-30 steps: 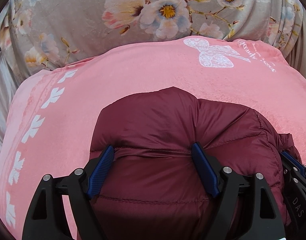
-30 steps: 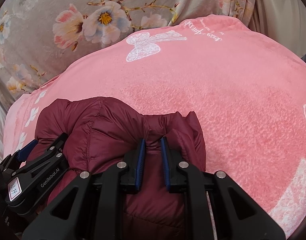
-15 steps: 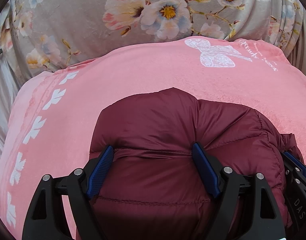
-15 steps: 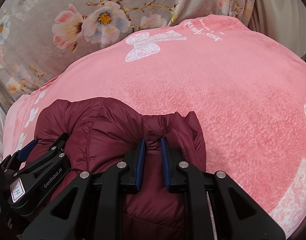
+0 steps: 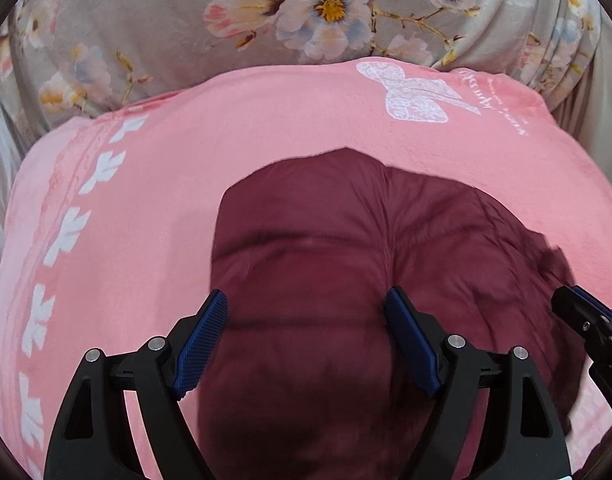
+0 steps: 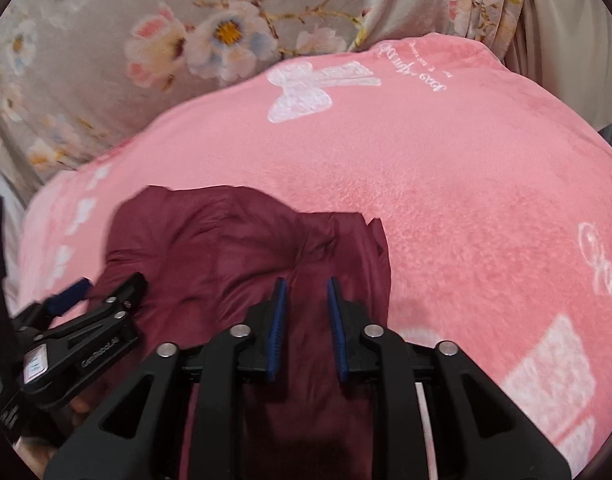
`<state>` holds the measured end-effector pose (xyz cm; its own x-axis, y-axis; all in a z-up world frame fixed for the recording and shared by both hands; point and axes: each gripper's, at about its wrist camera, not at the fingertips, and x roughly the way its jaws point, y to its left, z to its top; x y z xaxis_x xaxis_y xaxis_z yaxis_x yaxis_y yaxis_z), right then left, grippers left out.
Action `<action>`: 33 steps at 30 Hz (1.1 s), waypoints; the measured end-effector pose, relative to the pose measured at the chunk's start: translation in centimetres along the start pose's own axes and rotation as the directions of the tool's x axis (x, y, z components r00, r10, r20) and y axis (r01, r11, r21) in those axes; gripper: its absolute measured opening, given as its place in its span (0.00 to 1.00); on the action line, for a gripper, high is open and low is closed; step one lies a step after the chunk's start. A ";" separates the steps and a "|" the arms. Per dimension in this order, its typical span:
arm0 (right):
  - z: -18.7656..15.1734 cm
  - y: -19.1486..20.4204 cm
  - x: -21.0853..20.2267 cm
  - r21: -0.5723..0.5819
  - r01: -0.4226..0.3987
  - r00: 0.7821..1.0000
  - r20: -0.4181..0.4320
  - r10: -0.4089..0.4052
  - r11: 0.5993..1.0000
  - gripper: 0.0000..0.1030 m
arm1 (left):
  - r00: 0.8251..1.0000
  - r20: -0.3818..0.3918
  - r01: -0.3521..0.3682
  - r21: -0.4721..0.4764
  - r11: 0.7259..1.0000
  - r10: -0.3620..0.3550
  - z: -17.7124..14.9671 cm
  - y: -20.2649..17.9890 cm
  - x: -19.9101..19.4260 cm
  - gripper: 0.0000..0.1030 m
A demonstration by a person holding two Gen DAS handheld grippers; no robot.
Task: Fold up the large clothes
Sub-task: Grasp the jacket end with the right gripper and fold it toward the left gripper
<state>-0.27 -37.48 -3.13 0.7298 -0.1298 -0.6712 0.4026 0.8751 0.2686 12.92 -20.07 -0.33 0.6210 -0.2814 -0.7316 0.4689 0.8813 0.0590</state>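
Folding step reads as near its end. Maroon puffer jacket [image 5: 346,280] lies bunched in a compact bundle on the pink fleece blanket [image 5: 166,208], close to its near edge.

Left gripper [image 5: 306,340] has its jaws wide apart, straddling the top of the bundle; whether the pads actually press the padding cannot be told, and it looks more like a release than a grip.

Right gripper [image 6: 306,320] has its jaws opening; jacket fabric lies below and between them, but the pads appear clear of it.

Judgement: both tools are letting go after a fold. Next move calls for lifting clear without dragging the slick shell open, then checking the puffy layers stay put; they may spring back.

Surface: soft plush blanket with white butterfly [image 6: 302,92] and leaf prints, laid over a grey floral bedspread [image 5: 186,40]. Pale curtain-like fabric at far right. Little else of the room shows.
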 end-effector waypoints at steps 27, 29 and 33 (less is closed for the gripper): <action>-7.0 -3.8 0.5 0.205 -0.124 0.984 -0.102 0.147 0.971 0.77 | 0.939 -0.220 0.205 -0.261 0.943 -0.265 -6.0 5.6 0.1 0.89; -6.9 -3.7 0.7 0.204 -0.132 0.983 -0.099 0.154 0.970 0.77 | 0.913 -0.227 0.262 -0.313 0.913 -0.340 -6.2 6.2 0.9 0.89; -6.5 -3.8 1.2 0.215 -0.164 0.978 -0.094 0.188 0.963 0.77 | 0.881 -0.226 0.322 -0.358 0.877 -0.416 -6.3 6.9 1.9 0.93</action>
<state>-4.52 -37.92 -9.50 0.7371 0.0811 -0.6709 0.3867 0.7636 0.5172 13.36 -12.17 -5.63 0.2098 -0.5285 -0.8226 0.3865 0.8176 -0.4267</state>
